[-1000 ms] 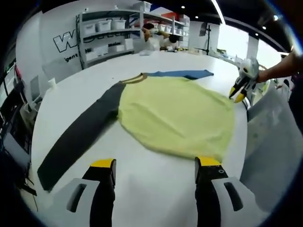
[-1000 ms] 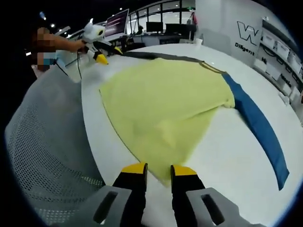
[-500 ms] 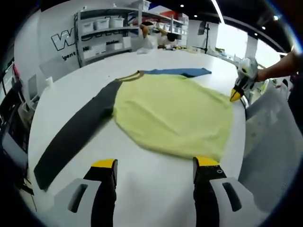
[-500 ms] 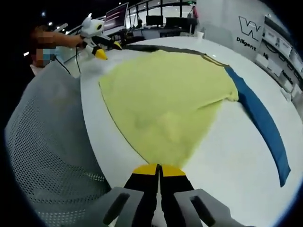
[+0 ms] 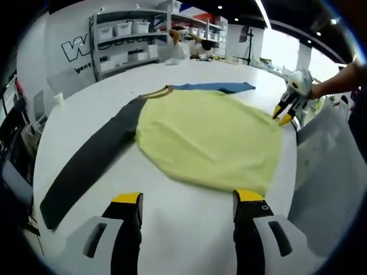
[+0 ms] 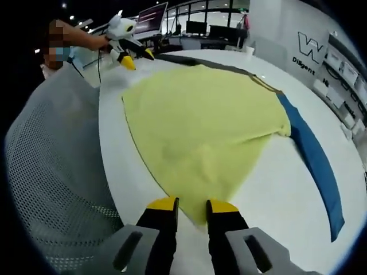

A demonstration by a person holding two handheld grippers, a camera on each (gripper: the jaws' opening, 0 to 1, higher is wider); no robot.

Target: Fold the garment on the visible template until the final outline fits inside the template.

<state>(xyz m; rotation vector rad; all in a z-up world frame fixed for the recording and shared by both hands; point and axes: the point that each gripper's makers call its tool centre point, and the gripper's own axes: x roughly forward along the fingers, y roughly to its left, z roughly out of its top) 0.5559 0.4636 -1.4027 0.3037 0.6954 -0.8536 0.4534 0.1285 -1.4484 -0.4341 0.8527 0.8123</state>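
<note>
On the counter (image 5: 172, 69) the shirt (image 6: 200, 126) lies flat; both claws, left (image 5: 186, 200) and right (image 6: 192, 205), gape empty. Better to pinch hem corners evenly before folding.

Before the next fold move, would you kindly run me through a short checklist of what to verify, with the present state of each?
1. Yellow-bodied garment lies flat on the white table: ok, a few soft wrinkles.
2. Dark grey sleeve and blue sleeve spread out in full sight: ok.
3. Right gripper at the garment's bottom corner, jaws apart and not gripping cloth: ok for a grasp.
4. Left gripper jaws wide apart, short of the hem: ok.
5. Folding template outline: cannot tell.
6. Grey mesh chair close against the table edge: not ok.
</note>
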